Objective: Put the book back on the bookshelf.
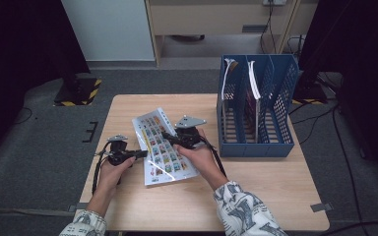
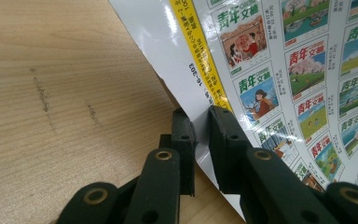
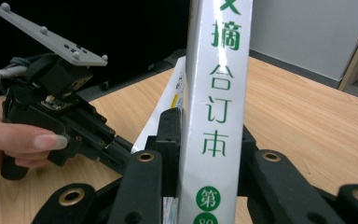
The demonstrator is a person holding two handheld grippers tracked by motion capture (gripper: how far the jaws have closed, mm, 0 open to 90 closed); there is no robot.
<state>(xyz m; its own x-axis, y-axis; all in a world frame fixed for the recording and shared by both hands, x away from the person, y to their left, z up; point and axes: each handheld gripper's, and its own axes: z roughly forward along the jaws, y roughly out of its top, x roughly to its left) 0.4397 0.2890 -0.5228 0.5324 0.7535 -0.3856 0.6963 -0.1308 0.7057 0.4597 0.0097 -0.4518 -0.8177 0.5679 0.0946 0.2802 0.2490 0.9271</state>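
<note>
Presently noted, on the wooden counter (image 1: 270, 182): bound magazine volume (image 1: 165, 147), glossy back cover printed with rows of small cover pictures, lying near the middle, between both hands, tilted up off the wood on the right.

Left tool (image 1: 140, 154): at the volume's left edge. Left gripper view: jaws clenched on the cover's white margin (image 2: 200, 116), one jaw beneath the sheet, one above, just beside the yellow strip; no earlier frame for comparison.

Right tool (image 1: 170, 137): at the volume's upper right part, grey three-cornered plate (image 1: 191, 121) on top. Right gripper view: jaws grasping the white spine (image 3: 216, 107) from both sides, spine upright between them, green characters running down it and a green disc at its foot; farther off in that view, left tool (image 3: 121, 151) and the fingers (image 3: 32, 140) holding it, low against the counter.

Blue mesh file rack (image 1: 275, 142): on the counter's right side, well apart from the volume, several compartments, thin booklets (image 1: 253, 81) standing upright in two of them.

Patterned sleeves (image 1: 243, 209) at the near edge. Grey carpeted floor (image 1: 44, 152) around the counter.
</note>
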